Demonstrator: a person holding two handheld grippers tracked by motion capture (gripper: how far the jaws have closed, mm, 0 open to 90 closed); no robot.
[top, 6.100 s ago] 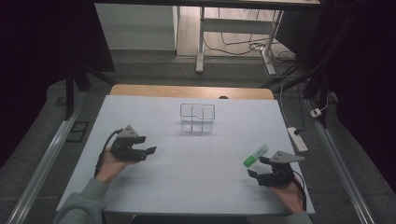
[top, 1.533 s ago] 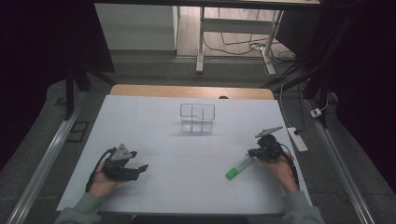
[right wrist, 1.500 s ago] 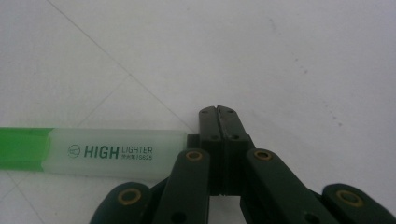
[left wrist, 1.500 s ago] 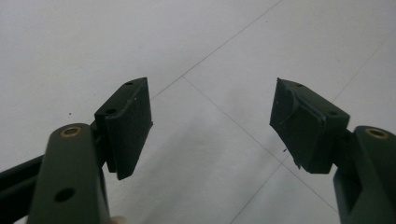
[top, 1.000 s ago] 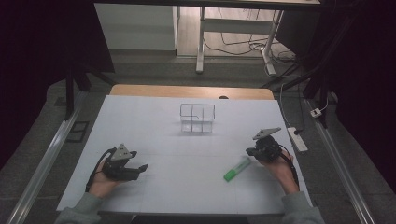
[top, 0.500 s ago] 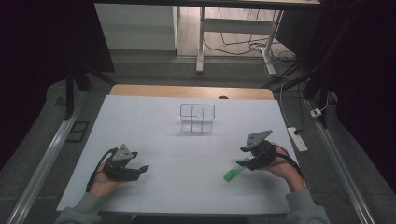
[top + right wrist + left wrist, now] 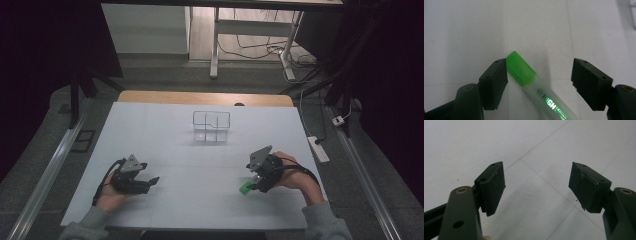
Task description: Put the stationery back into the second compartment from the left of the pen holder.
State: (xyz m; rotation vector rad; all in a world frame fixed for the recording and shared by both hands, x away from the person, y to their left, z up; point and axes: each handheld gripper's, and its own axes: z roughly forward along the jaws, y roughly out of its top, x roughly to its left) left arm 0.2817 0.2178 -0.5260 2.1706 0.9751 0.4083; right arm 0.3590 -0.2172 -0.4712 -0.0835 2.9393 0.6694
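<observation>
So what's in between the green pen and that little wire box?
Nothing: in the high view, bare white table separates the green highlighter from the wire box.

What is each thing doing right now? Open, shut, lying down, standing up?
Left gripper: open, nothing between its jaws, above the table.
Right gripper: open, jaws just been opening, highlighter between them but not squeezed.
Highlighter: lying on the table, green cap on.
Wire rack: standing upright, looks empty.

White table [image 7: 165, 130]: green highlighter [image 7: 245, 187] front-right, wire rack [image 7: 211, 126] centre-back.
</observation>
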